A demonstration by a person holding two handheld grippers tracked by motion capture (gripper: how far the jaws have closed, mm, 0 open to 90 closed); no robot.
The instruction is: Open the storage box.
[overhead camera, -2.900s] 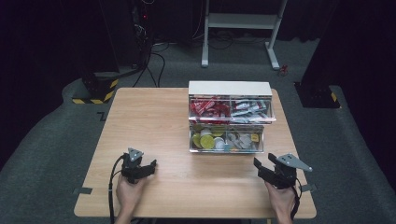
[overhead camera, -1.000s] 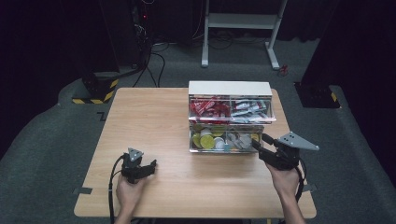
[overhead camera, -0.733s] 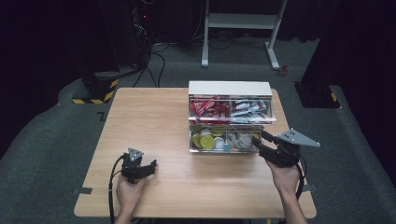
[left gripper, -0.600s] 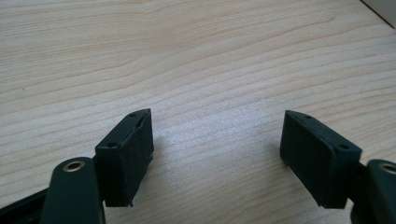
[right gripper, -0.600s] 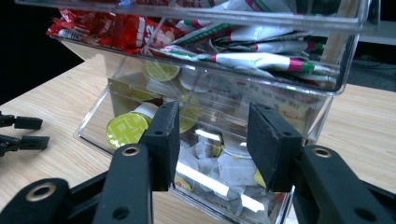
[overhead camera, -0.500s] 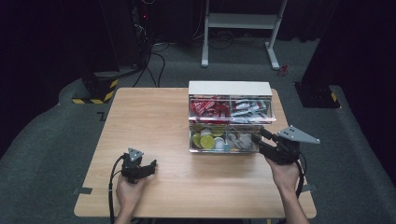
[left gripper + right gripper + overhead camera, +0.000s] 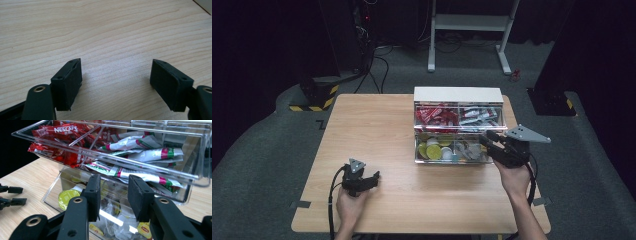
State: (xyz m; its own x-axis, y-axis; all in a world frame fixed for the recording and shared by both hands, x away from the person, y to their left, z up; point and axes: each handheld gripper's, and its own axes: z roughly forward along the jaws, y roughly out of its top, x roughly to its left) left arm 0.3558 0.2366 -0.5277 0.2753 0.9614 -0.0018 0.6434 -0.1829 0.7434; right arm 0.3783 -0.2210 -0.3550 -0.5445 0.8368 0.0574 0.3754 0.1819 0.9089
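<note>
Dark floor rings our surface (image 7: 377,125); right gripper (image 7: 113,192), jaws part-open, should enter the clear organizer (image 7: 457,125) squarely; left gripper (image 7: 116,77) rests open.

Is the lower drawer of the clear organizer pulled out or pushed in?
Pulled out: the lower drawer projects in front of the upper one, its yellow-lidded capsules exposed from above.

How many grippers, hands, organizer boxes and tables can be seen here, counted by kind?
Grippers: 2, the left gripper and the right gripper
Hands: 2, the left hand and the right hand
Clear organizer box: 1
Wooden table: 1
Total: 6
</note>
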